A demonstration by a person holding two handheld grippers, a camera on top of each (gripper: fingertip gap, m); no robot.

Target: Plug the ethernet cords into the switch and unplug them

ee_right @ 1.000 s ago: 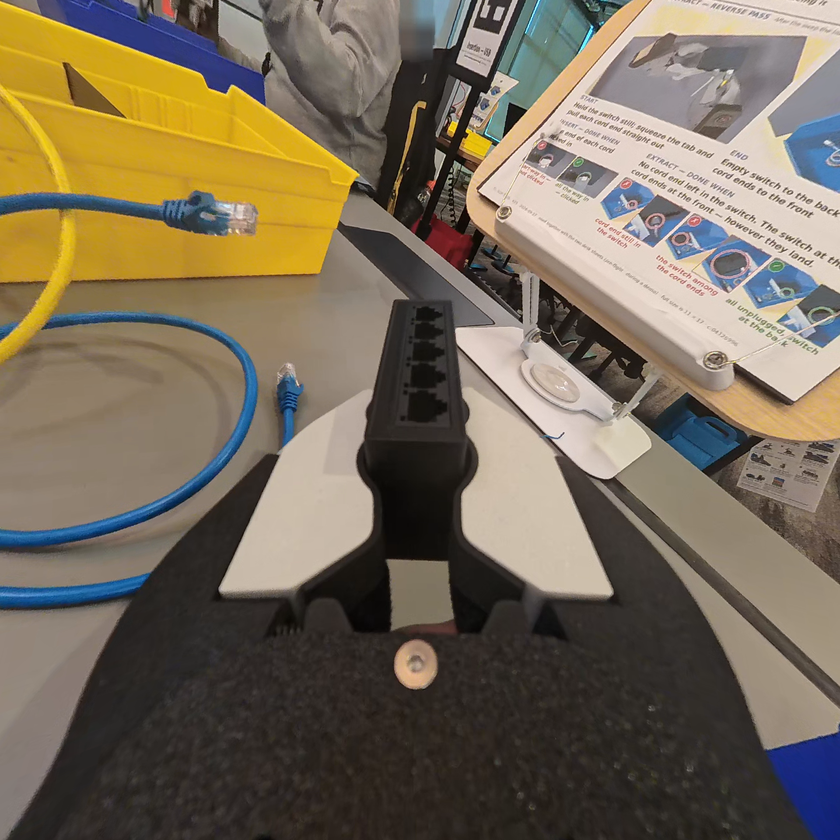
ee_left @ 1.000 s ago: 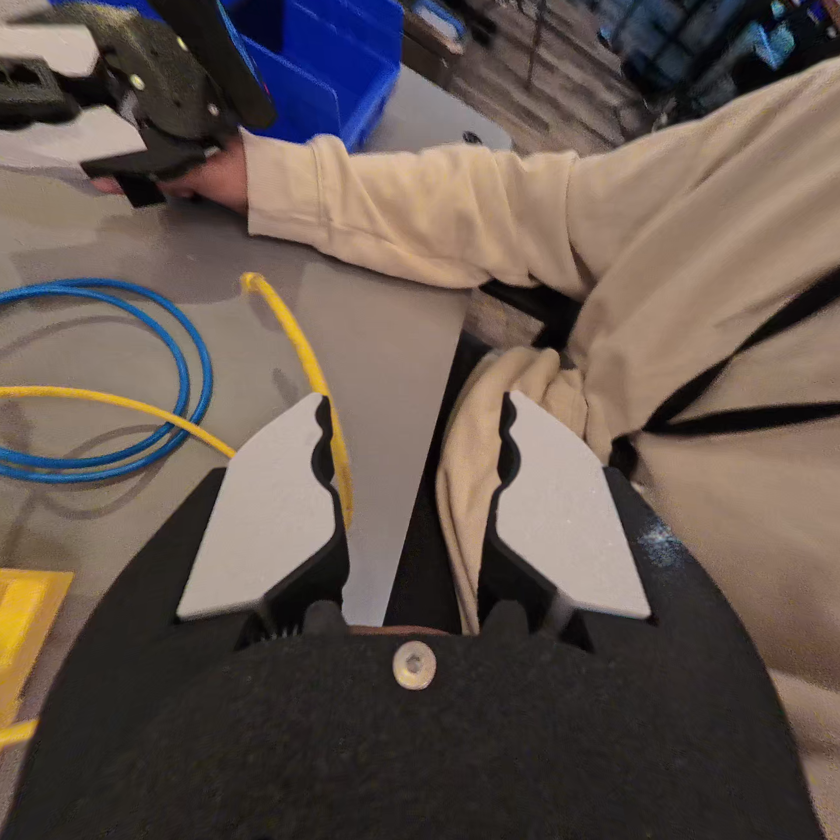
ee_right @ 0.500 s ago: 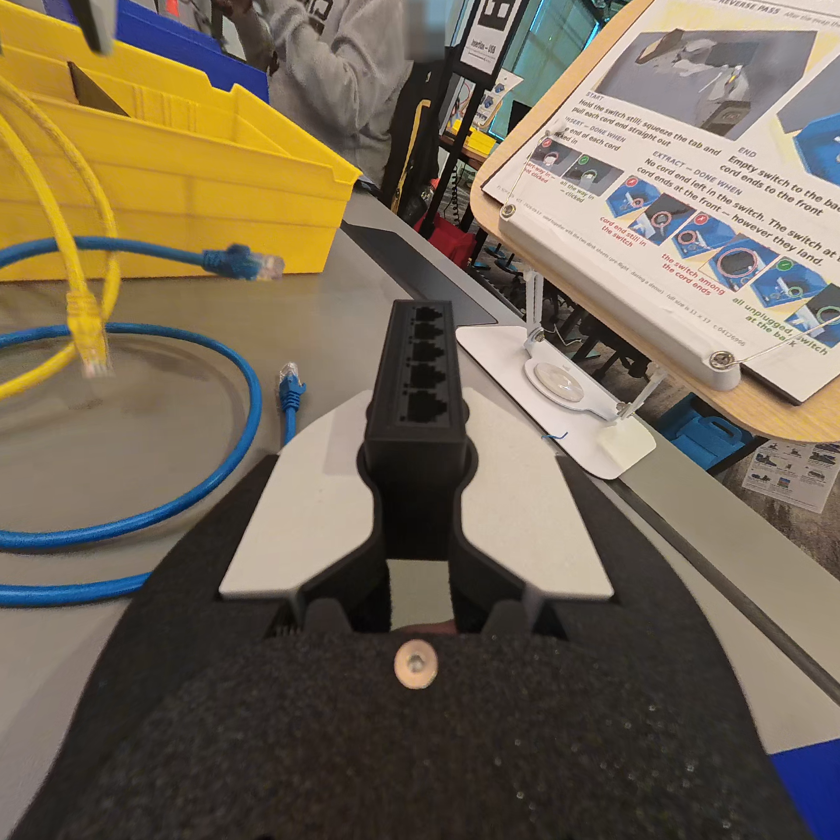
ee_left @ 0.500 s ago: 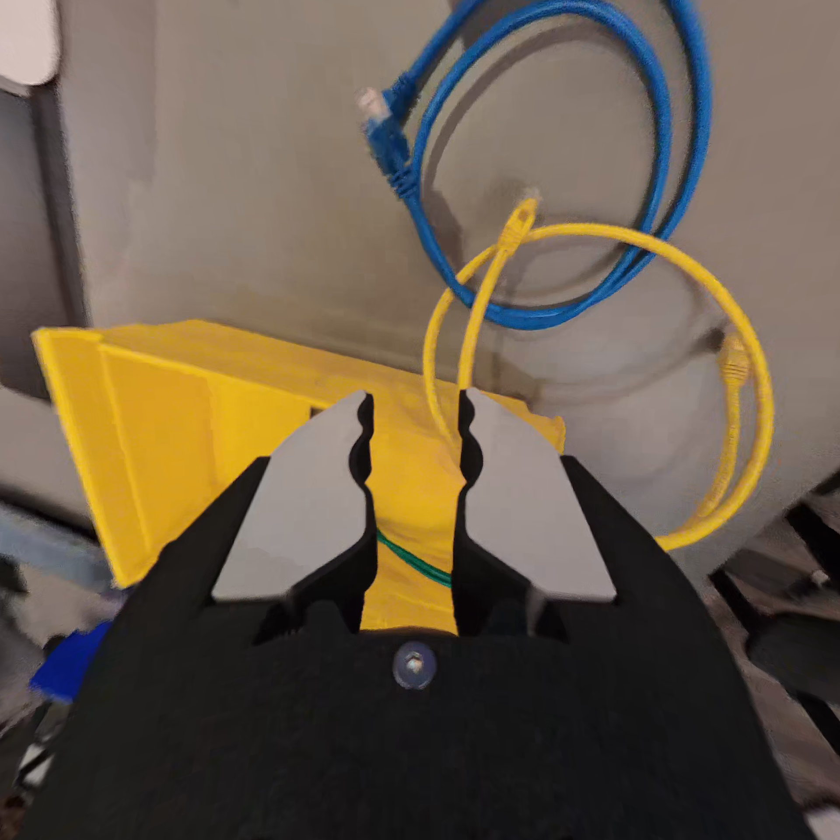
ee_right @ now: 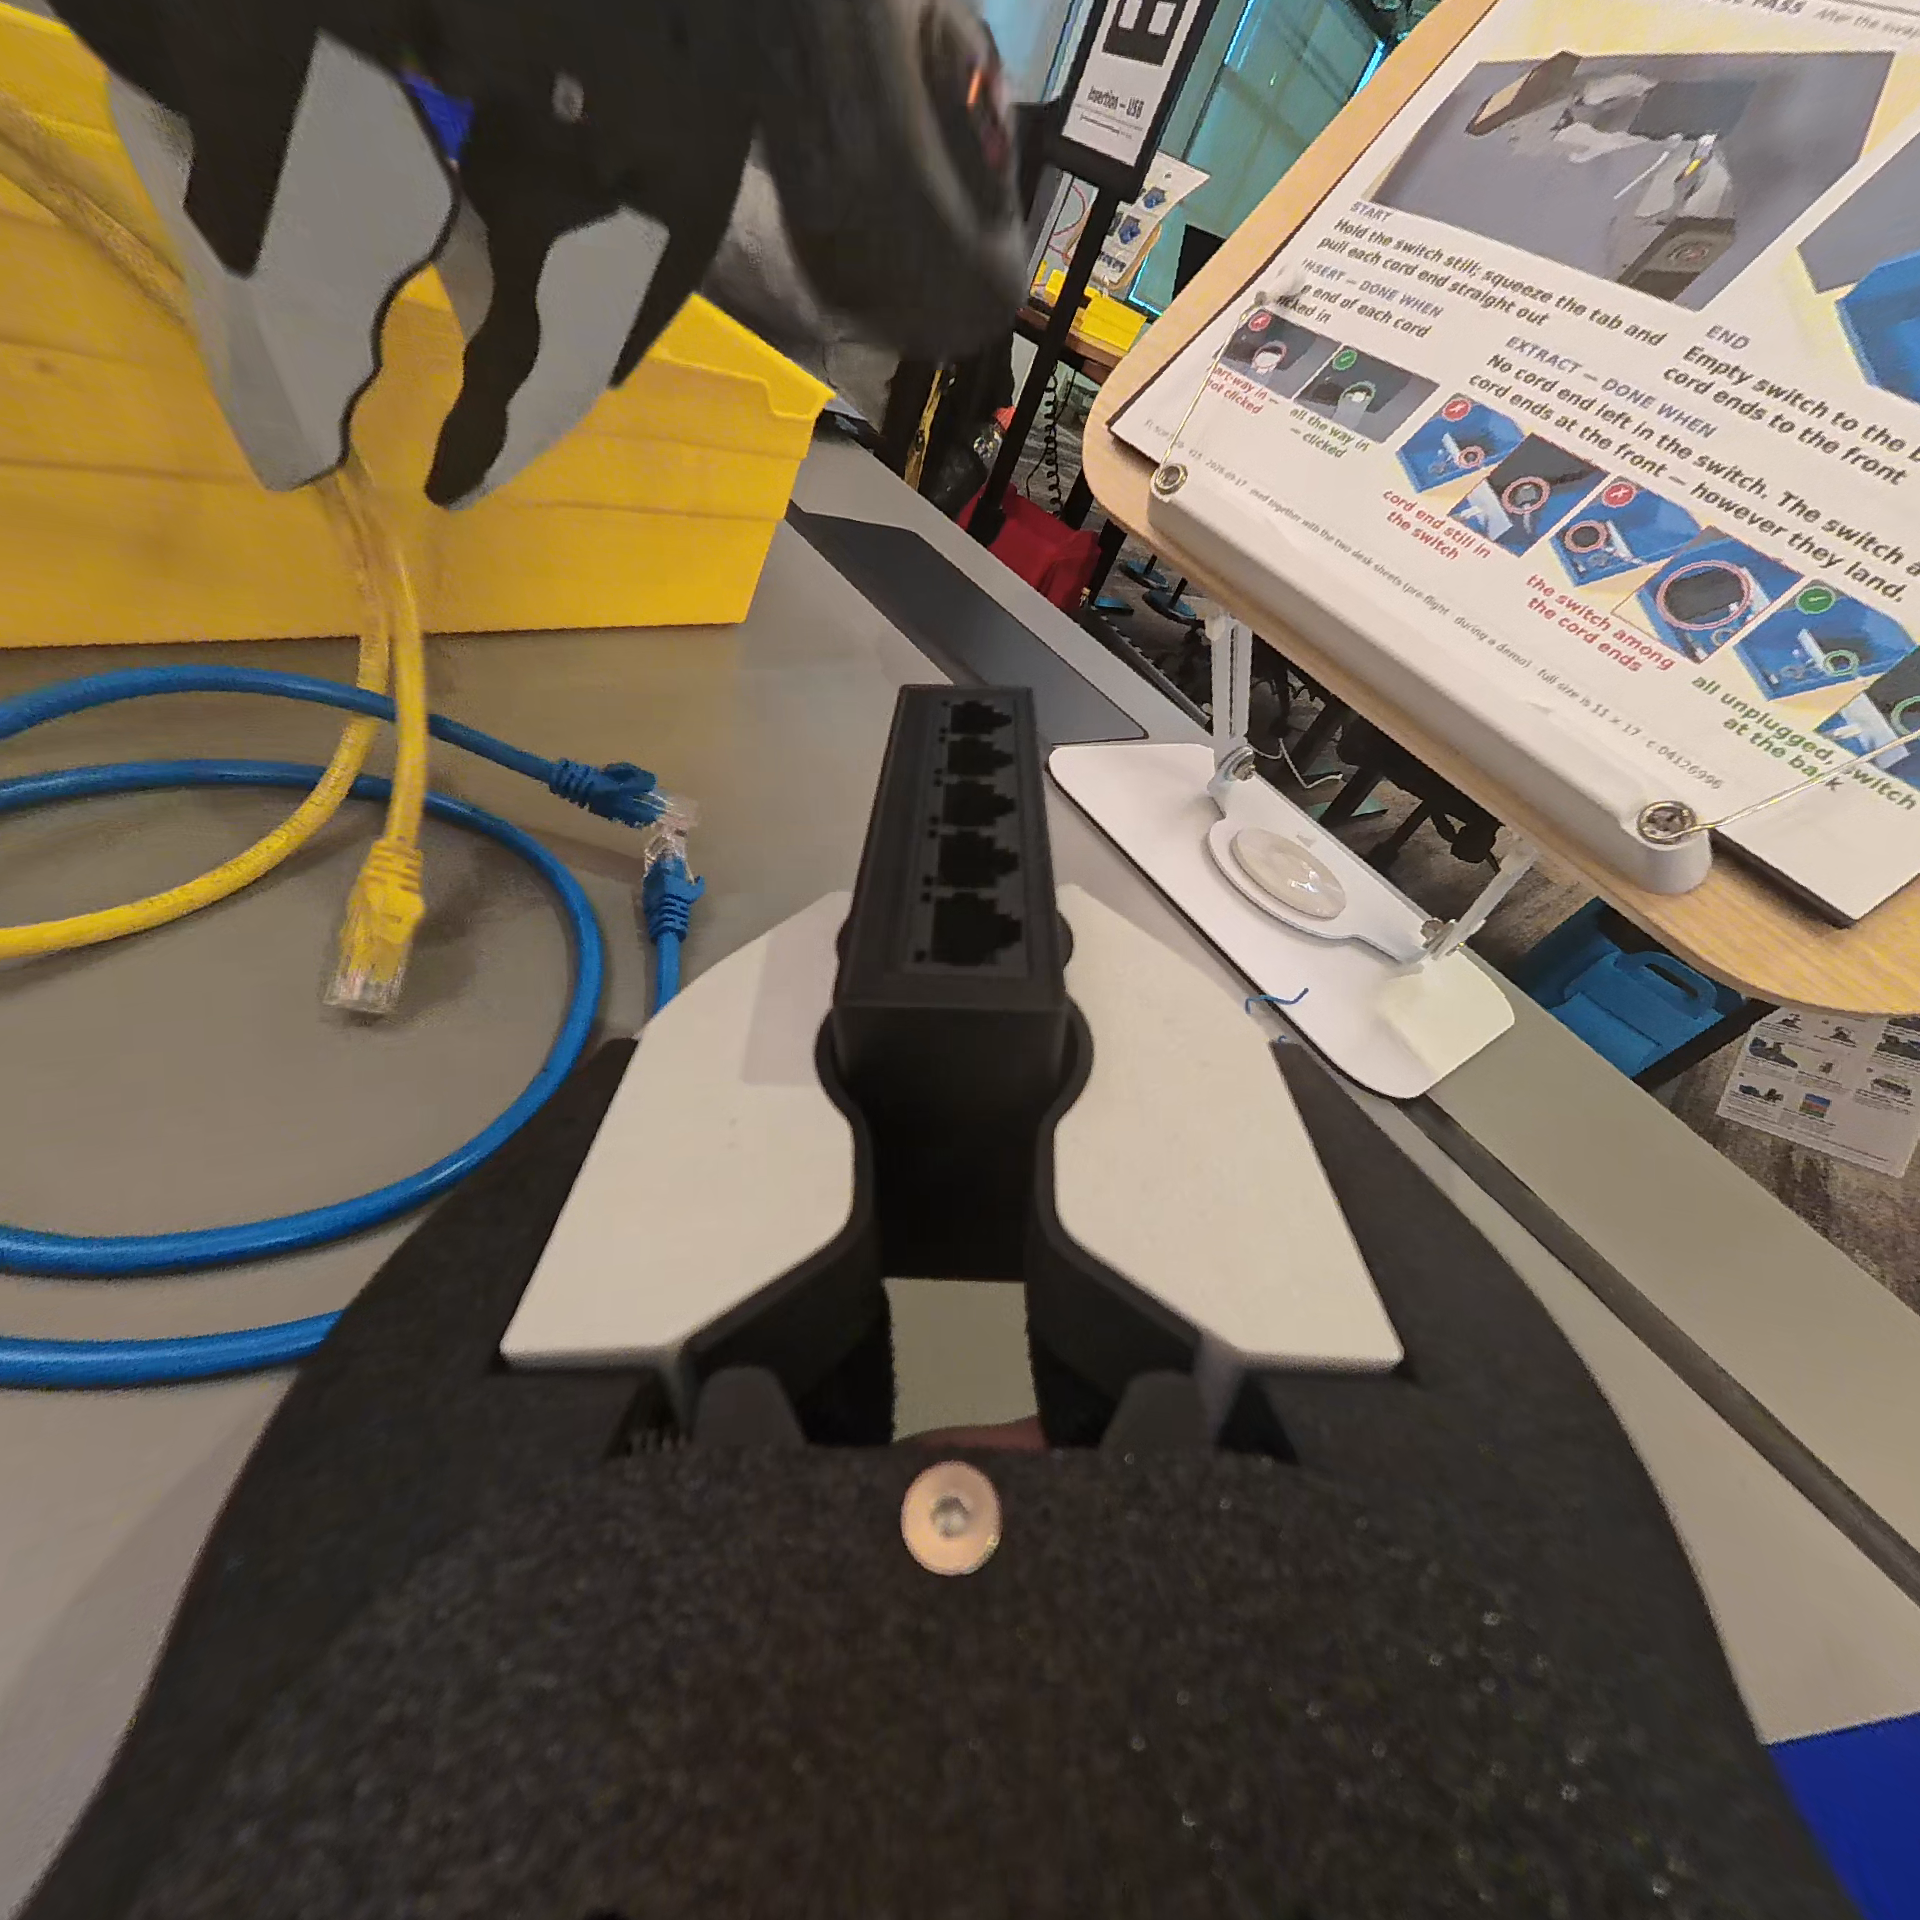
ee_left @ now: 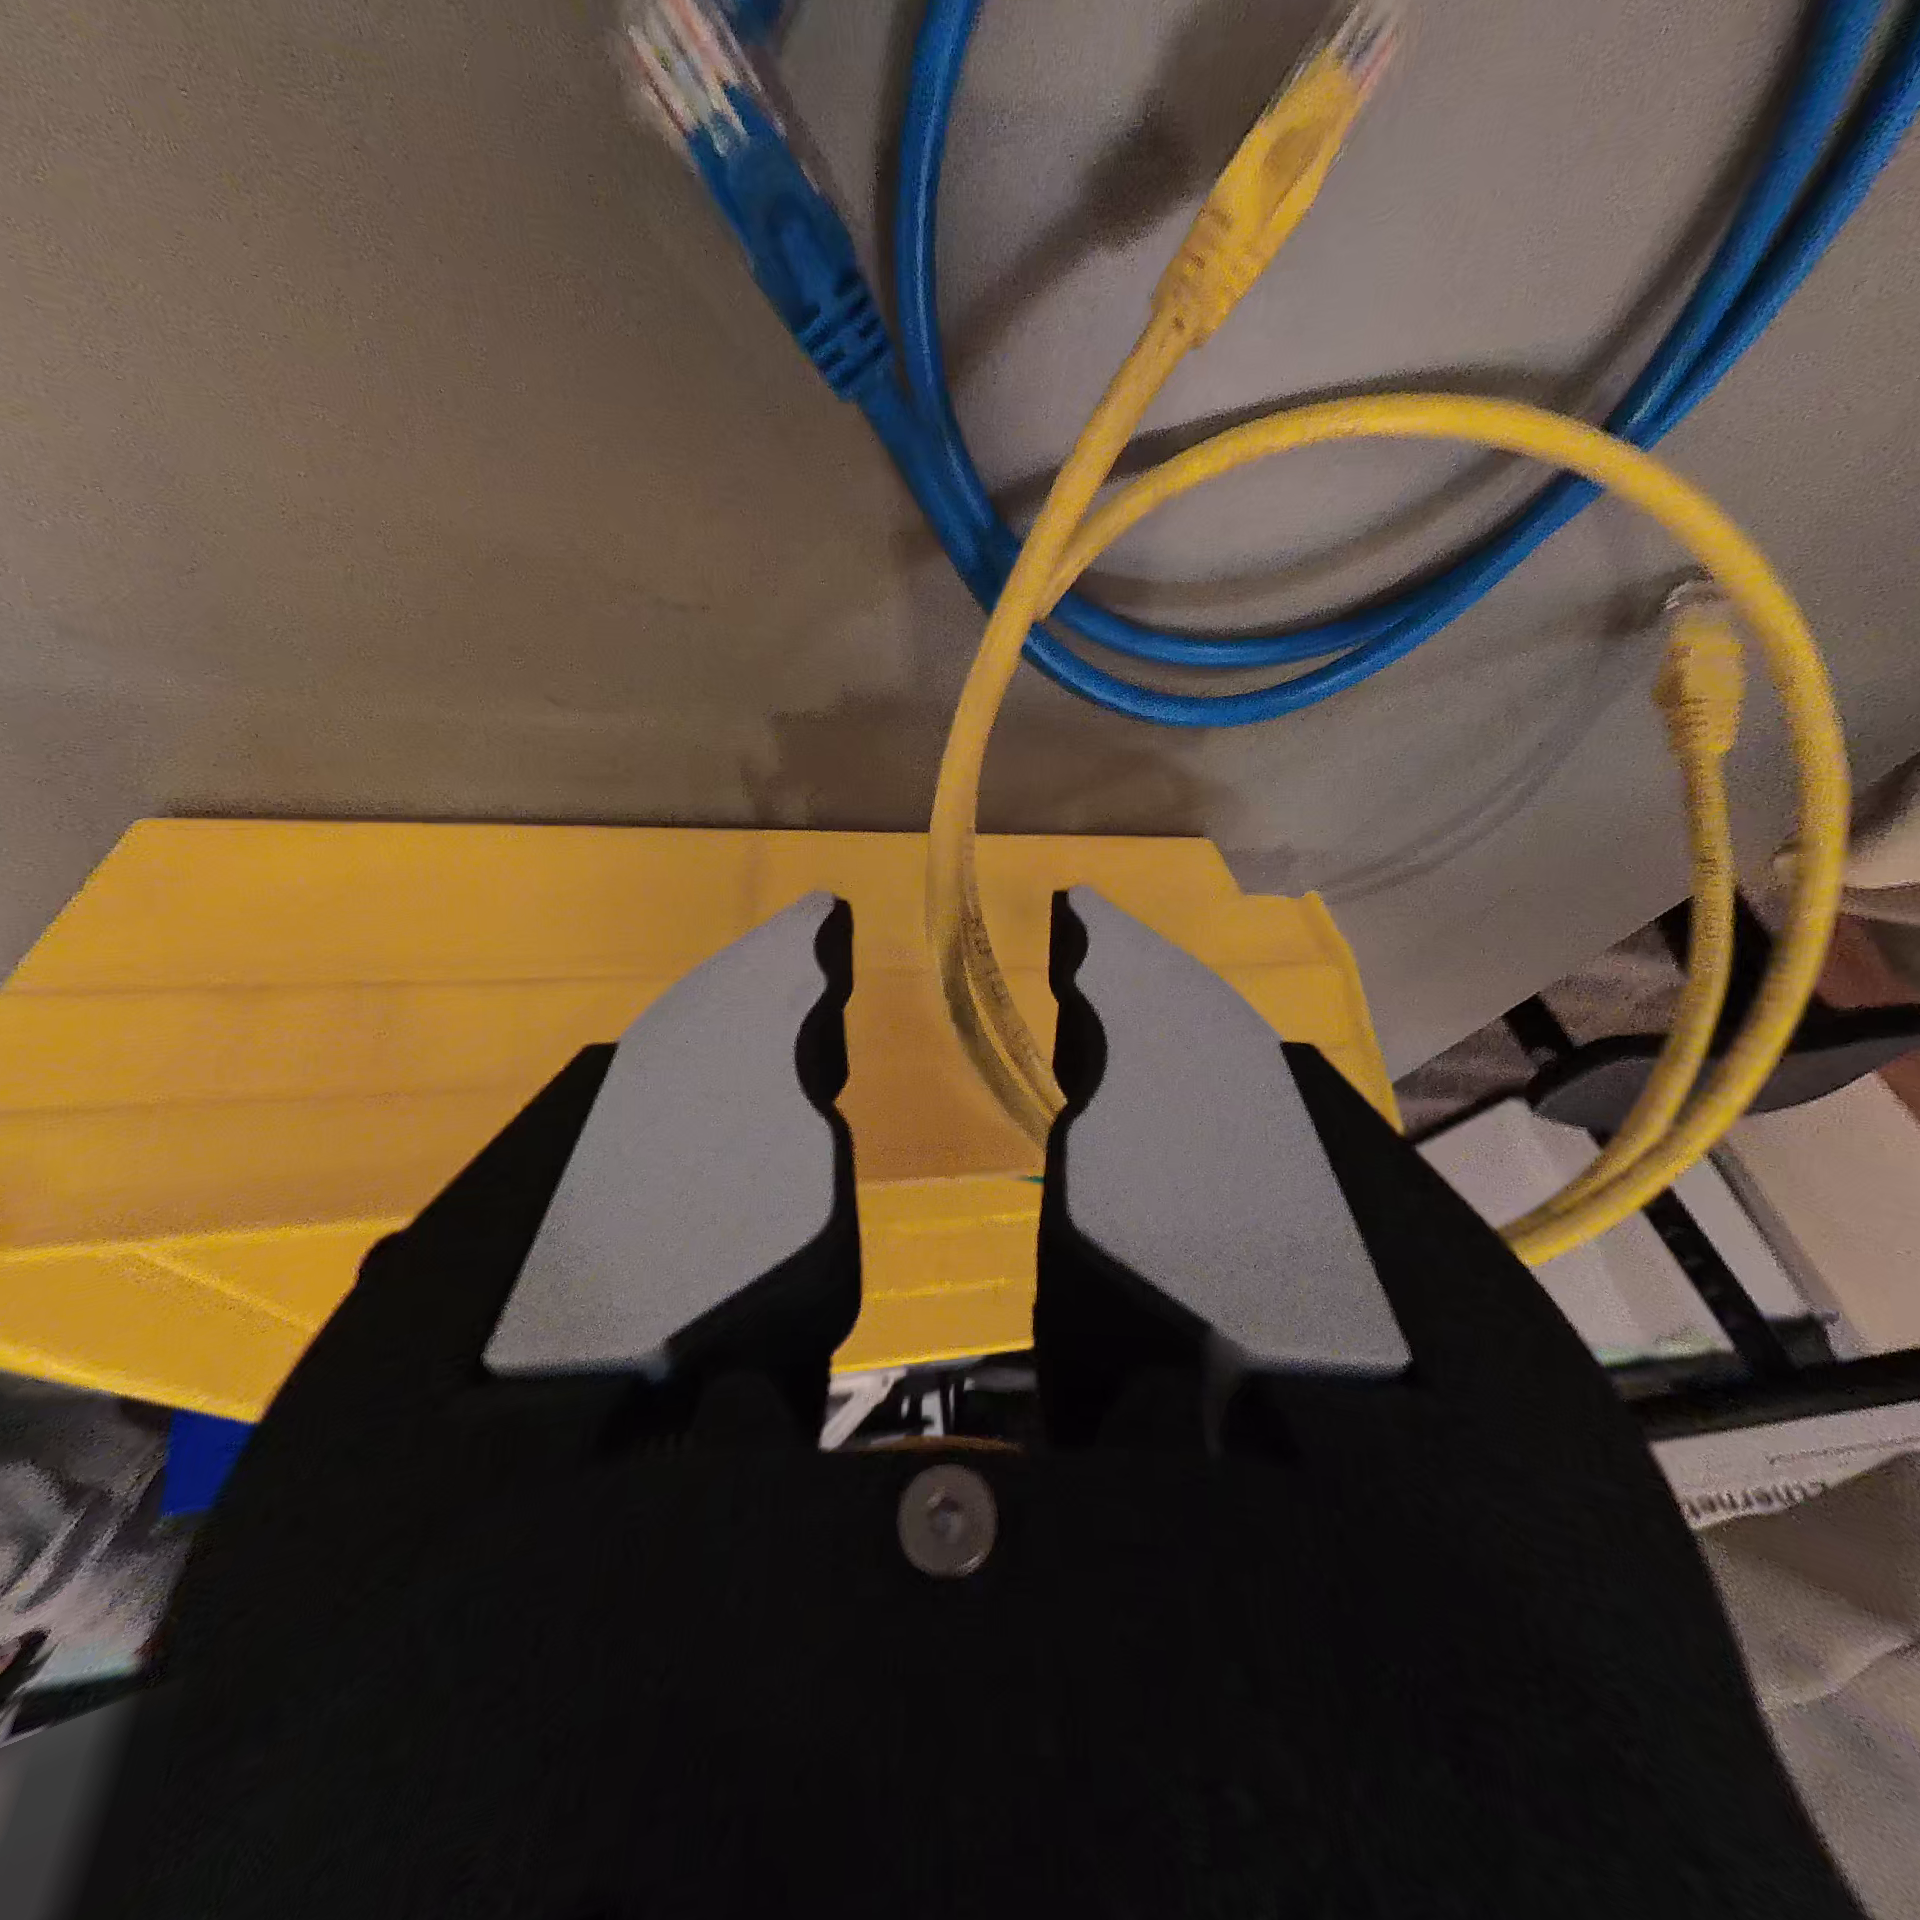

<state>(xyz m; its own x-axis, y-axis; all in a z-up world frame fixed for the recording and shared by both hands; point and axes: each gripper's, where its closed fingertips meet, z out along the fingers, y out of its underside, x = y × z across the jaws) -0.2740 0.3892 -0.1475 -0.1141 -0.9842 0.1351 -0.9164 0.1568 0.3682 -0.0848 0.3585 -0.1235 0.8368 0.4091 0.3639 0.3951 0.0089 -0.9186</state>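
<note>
My right gripper [ee_right: 951, 914] is shut on the near end of a black ethernet switch [ee_right: 961, 831], which rests on the grey table [ee_right: 779, 644] with its row of empty ports facing up. My left gripper [ee_left: 945, 904] also shows in the right wrist view [ee_right: 374, 483], raised at upper left. Its jaws stand partly apart. The yellow cord [ee_left: 1351, 416] loops around its right finger and hangs down, one plug [ee_right: 374, 925] dangling just above the table. The blue cord [ee_right: 520, 1143] lies coiled on the table, both plugs [ee_right: 613, 779] free.
A yellow bin [ee_right: 623, 540] stands at the back left, below my left gripper [ee_left: 416, 1039]. An instruction board [ee_right: 1558, 416] on a white stand [ee_right: 1299, 935] leans over the table's right edge. A blue bin corner [ee_right: 1849, 1818] shows at bottom right.
My left gripper swung from facing the person's sleeve to looking down over the bin and cords. Its jaws narrowed and it lifted the yellow cord. The right gripper kept still on the switch.
</note>
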